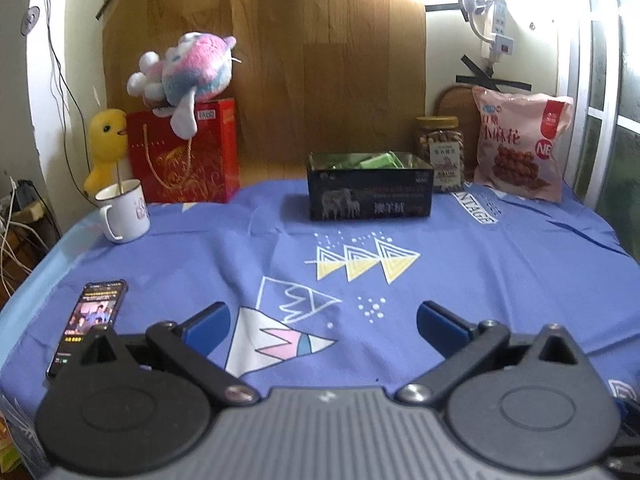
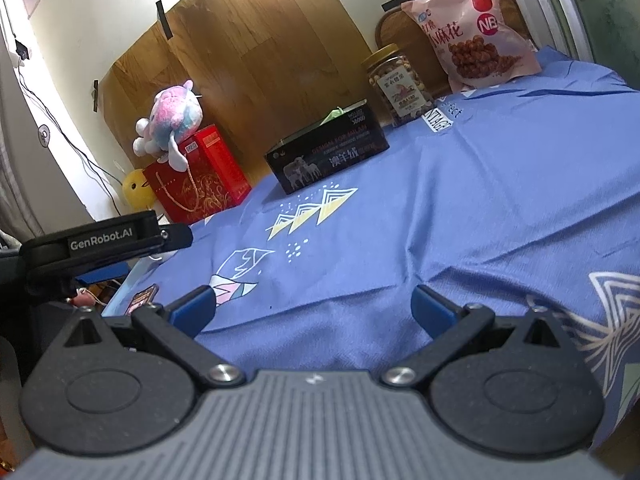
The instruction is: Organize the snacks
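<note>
1. Blue patterned cloth (image 1: 460, 280) covers the table, with a wood-grain board taped to the wall behind it.
2. At the far side of the cloth stands the black box (image 1: 370, 192), open at the top with green packets (image 1: 380, 160) showing inside; its long side runs across the left wrist view.
3. Just right of the black box stands the nut jar (image 1: 440, 152), and right of the jar the pink snack bag (image 1: 520, 144) leans upright against the wall.
4. Left of the black box, well apart, are a red gift bag (image 1: 192, 156), a plush toy (image 1: 192, 68) on top of it, a white mug (image 1: 122, 212) and a phone (image 1: 94, 320).
5. The left gripper (image 1: 324, 320) has its jaws spread wide and grips nothing; the black box lies straight ahead of it, far off.
6. The right gripper (image 2: 312, 304) is likewise wide apart and empty, with the jar (image 2: 396, 84) and bag (image 2: 472, 28) ahead and to its right.
7. The right gripper looks the better placed for the jar and bag; reaching either probably calls for a long forward move.
</note>
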The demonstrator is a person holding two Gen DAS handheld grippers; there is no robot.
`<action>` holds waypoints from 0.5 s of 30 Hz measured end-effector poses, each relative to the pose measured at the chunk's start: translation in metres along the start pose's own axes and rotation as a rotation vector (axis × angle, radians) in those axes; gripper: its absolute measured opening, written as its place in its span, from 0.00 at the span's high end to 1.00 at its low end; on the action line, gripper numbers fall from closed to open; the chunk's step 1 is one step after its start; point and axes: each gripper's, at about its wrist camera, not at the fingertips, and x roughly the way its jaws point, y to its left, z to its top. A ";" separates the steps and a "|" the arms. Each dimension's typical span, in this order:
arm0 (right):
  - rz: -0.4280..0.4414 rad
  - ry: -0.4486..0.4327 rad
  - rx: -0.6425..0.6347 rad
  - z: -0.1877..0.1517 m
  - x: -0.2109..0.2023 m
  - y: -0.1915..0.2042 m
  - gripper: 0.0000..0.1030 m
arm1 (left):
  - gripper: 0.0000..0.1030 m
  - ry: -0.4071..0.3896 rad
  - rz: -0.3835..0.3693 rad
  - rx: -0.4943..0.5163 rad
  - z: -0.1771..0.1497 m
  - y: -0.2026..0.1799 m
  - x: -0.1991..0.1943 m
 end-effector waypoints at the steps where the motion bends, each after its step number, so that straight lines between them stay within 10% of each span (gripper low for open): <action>1: 0.001 0.000 -0.001 0.000 0.000 0.000 0.00 | 0.00 0.004 -0.001 -0.001 -0.001 0.000 0.000; 15: 0.010 0.009 -0.023 0.002 0.004 0.005 0.00 | 0.00 0.078 -0.028 -0.040 -0.002 0.010 0.010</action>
